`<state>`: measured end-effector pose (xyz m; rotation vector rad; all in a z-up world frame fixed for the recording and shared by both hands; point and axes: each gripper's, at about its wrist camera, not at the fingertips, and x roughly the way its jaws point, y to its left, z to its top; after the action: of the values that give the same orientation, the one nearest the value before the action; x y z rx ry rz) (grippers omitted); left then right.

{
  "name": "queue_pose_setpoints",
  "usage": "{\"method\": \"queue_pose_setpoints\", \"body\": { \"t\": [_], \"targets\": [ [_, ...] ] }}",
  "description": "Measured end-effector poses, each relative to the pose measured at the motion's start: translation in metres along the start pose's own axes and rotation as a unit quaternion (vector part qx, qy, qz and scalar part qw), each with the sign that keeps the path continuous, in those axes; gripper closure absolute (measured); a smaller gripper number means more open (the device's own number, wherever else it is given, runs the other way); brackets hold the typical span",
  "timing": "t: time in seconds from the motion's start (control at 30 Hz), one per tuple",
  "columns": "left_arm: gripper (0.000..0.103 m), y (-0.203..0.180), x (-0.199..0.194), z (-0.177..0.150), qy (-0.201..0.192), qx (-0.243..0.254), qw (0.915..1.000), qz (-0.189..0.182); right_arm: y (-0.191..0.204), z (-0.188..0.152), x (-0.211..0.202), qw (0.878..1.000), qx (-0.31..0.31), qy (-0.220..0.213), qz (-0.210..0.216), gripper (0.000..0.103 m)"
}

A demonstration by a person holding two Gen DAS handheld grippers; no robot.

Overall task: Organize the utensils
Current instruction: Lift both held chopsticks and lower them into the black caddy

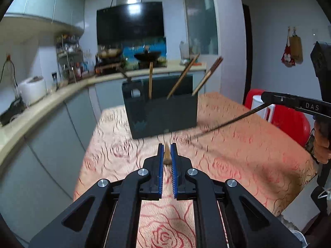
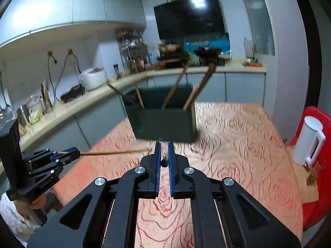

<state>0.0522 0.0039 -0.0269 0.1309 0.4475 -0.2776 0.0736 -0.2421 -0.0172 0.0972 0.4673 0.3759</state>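
Observation:
In the left wrist view my left gripper [image 1: 167,144] is shut on the end of a light wooden chopstick [image 1: 166,155], held above the rose-patterned tablecloth [image 1: 238,157]. The right wrist view shows that chopstick [image 2: 113,152] sticking out level from the left gripper [image 2: 77,153]. My right gripper [image 2: 164,143] is shut on a dark chopstick [image 2: 164,162]. From the left it shows as the right gripper [image 1: 263,97] with the dark chopstick [image 1: 223,124] slanting down towards the cloth. A dark rectangular utensil holder [image 1: 163,113] [image 2: 163,124] stands just ahead, with several chopsticks leaning in it.
A red chair [image 2: 314,111] with a white container [image 2: 310,140] stands at the table's right side. A kitchen counter [image 1: 51,97] with a rice cooker [image 1: 33,88] and stove pans curves along the left and back. The table's left edge drops off near the cabinets.

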Motion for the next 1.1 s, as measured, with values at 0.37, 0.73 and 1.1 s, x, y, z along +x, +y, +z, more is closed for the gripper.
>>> {"method": "queue_pose_setpoints", "body": {
  "t": [0.37, 0.73, 1.1],
  "targets": [
    [0.097, 0.014, -0.017, 0.053, -0.045, 0.007, 0.9987, -0.023, 0.008, 0.038, -0.016, 0.999, -0.010, -0.038, 0.014, 0.096],
    [0.097, 0.028, -0.006, 0.077, -0.033, -0.022, 0.9980, -0.050, 0.007, 0.061, -0.007, 1.000, -0.004, -0.025, 0.010, 0.096],
    [0.097, 0.044, 0.007, 0.097, -0.005, -0.041, 0.9974, -0.060, 0.013, 0.086, 0.009, 1.000, -0.010, -0.004, -0.007, 0.096]
  ]
}}
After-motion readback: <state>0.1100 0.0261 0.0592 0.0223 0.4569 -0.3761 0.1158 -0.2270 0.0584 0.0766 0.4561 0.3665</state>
